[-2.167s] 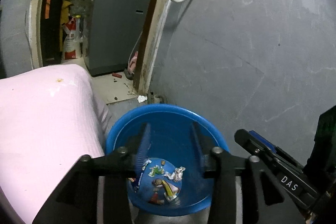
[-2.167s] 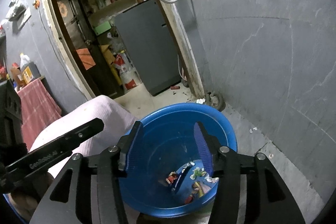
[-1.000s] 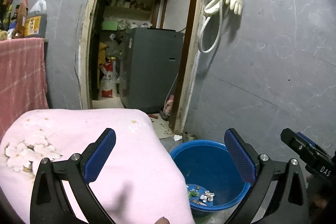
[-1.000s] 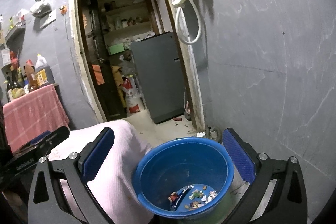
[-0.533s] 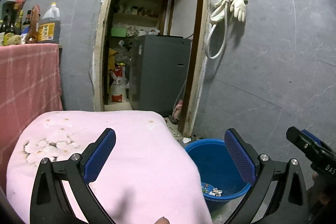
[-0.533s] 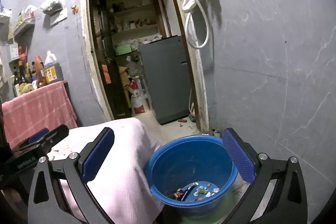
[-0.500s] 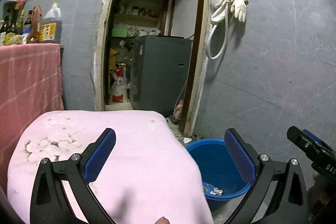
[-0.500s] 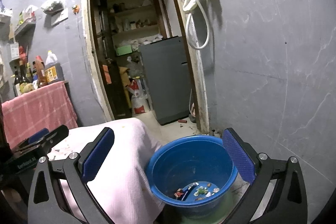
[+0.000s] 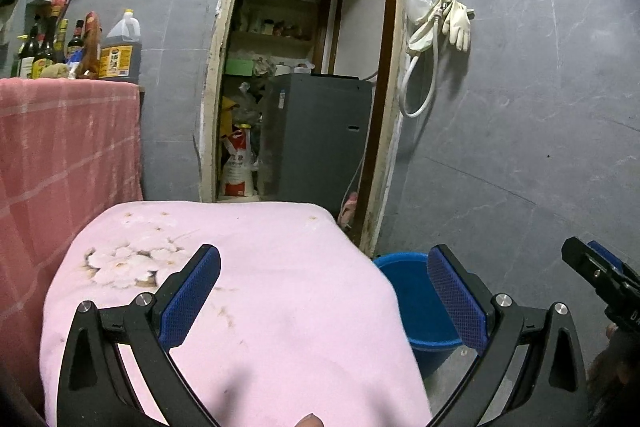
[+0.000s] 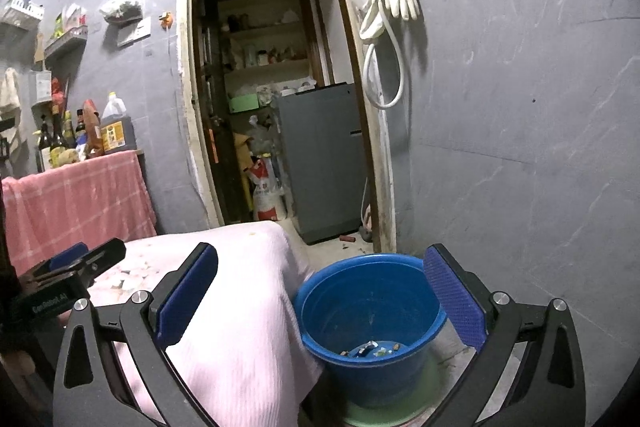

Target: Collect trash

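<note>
Round blue plastic bucket (image 10: 370, 307) parked beside pink cloth-covered table (image 9: 260, 267), easy drop spot, small scraps (image 10: 370, 347) inside. Left gripper (image 9: 324, 291) and right gripper (image 10: 320, 291) both wide, empty, guessing between pickups.

- Blue plastic bucket (image 10: 372, 311): round, upright, open-topped, standing on the floor at about 5 o'clock in the right wrist view, close against the draped edge of the pink cloth.
- Trash scraps (image 10: 370, 347): small mixed bits of litter, lying loose on the bucket's bottom; too small to identify singly.
</note>
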Tool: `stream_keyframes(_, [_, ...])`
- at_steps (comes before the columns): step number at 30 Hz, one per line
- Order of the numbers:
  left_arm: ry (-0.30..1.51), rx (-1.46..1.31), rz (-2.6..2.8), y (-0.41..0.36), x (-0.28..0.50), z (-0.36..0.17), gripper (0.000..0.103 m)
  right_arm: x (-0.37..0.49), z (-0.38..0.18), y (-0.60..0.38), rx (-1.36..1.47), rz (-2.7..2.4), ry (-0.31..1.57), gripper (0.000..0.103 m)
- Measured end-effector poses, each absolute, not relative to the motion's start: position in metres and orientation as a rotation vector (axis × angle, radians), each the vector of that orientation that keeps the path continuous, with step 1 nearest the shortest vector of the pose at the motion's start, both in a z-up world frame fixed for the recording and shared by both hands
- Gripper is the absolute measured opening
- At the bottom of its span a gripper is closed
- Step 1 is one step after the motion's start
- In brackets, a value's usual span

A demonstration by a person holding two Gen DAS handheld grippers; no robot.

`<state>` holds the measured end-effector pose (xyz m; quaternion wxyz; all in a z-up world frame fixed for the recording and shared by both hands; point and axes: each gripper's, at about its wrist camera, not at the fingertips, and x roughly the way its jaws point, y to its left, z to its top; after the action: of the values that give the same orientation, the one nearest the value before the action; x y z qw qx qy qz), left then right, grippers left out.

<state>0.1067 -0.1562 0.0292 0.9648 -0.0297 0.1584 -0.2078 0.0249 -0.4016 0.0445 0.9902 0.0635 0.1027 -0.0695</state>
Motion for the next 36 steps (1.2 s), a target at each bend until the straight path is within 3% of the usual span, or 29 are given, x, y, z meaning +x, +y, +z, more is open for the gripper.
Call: stream_keyframes(36, [0.297, -0.034, -0.345, -0.095, 0.023, -0.037, 0.101, -0.030, -0.010, -0.341, 0.032, -0.126, 0.149, 0.103])
